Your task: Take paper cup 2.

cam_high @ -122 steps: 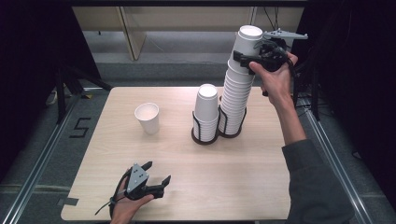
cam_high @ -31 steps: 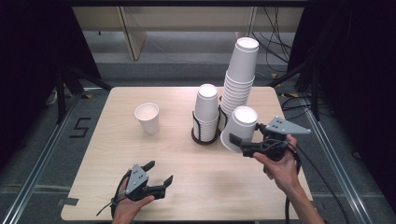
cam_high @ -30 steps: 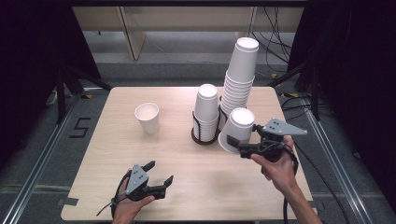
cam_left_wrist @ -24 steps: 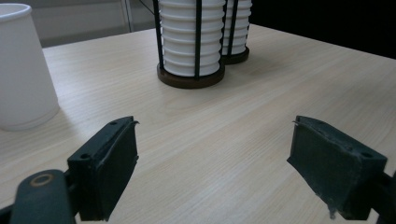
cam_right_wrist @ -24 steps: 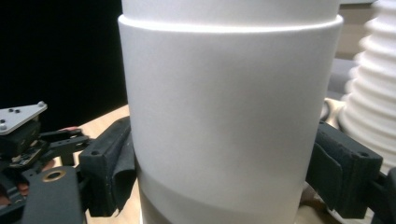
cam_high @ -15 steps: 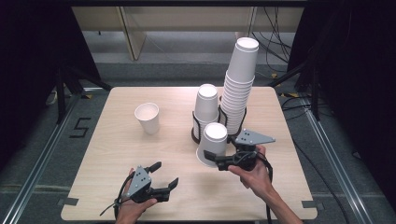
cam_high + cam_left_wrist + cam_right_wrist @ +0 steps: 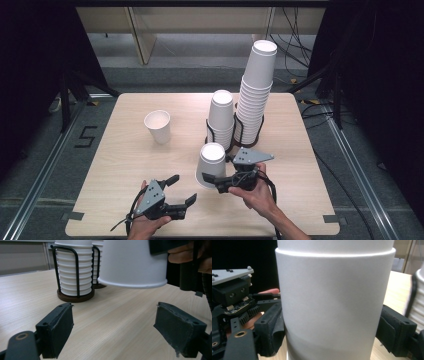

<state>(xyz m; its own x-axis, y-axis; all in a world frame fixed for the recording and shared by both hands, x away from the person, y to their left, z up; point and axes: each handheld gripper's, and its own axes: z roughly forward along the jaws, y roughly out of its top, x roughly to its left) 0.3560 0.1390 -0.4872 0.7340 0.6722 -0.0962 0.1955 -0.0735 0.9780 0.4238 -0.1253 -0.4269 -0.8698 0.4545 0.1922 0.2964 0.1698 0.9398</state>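
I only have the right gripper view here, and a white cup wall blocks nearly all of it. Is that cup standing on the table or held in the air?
Observer: In the left gripper view the held cup is upside down, its rim clear of the table.
Operator: What is the other gripper doing?
Observer: The left gripper is low near the table's front edge, jaws wide apart, nothing between them.
Operator: Where would this cup have come from?
Observer: I cannot say for sure, but behind it stand two wire racks of upside-down cups, a tall stack and a short stack.
Operator: Any cups elsewhere?
Observer: One lone cup stands mouth up, left of the racks.
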